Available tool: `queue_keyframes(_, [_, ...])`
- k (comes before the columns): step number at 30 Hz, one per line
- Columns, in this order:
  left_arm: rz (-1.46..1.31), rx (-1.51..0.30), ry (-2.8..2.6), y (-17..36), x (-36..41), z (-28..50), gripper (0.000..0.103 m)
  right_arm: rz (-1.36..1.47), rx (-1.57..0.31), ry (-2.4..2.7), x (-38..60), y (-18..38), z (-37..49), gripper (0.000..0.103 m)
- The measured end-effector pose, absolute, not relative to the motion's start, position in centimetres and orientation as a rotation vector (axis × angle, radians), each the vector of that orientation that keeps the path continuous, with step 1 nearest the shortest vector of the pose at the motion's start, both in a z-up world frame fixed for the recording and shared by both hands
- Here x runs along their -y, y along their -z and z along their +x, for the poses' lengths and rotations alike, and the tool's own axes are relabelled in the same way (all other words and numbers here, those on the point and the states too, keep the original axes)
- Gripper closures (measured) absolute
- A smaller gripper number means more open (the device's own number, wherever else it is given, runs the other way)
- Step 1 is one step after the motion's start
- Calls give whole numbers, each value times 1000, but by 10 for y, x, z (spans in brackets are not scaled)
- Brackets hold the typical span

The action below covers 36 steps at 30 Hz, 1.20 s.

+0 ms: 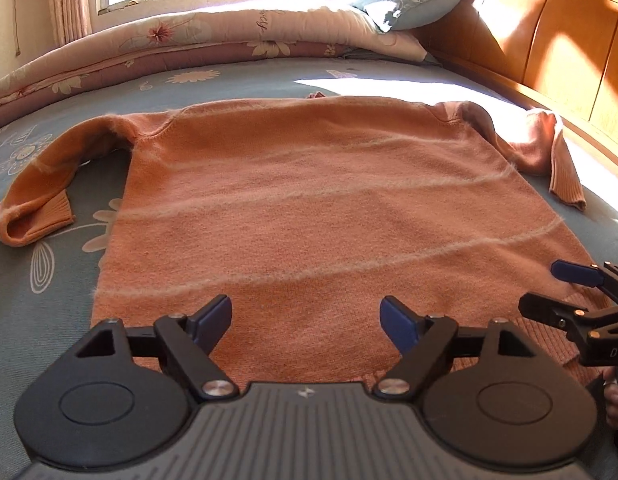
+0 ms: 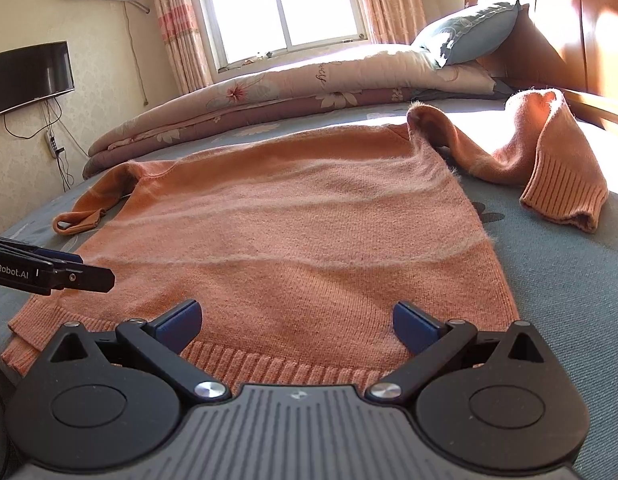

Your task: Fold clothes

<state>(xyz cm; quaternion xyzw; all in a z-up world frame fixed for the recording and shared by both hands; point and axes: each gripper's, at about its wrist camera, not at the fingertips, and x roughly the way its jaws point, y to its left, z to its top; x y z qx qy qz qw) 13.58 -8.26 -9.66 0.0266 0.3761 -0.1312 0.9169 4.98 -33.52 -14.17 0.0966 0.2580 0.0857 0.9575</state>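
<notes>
An orange knit sweater [image 1: 309, 200] with pale stripes lies spread flat, back up, on the blue-grey floral bedsheet [image 1: 69, 272]. Its hem is nearest me and its collar is at the far side. The left sleeve [image 1: 41, 184] bends down beside the body. The right sleeve [image 2: 549, 168] lies crumpled and raised, cuff toward me. My left gripper [image 1: 305, 312] hovers open over the hem's left part with nothing between its fingers. My right gripper [image 2: 296, 314] hangs open over the ribbed hem [image 2: 293, 364], also holding nothing. Each gripper appears at the edge of the other's view: right gripper [image 1: 557, 290], left gripper [image 2: 95, 268].
A folded floral quilt [image 1: 197, 44] lies along the far side of the bed, with a blue pillow [image 2: 469, 32] on it. A wooden headboard [image 1: 549, 40] runs along the right. A window with curtains [image 2: 285, 4], a wall TV [image 2: 29, 76] and an air conditioner stand beyond.
</notes>
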Motion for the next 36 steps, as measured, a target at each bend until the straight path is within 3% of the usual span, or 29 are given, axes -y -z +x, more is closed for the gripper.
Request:
queue_keyframes(14, [-89,-862,160,106,37,120,21,185,-527,-169,334,141,51,0])
queue_keyframes(23, [-50,-826,220,84,69,139,19,214,-535,-169,337,140,53,0])
queue_keyframes(31, [-7,-857,259,107,97,165,18,188,-533,-163,334,141,53,0])
queue_keyframes(36, [-1,-835,278,111,91,150,12,182,-532,-162,334,142,53,0])
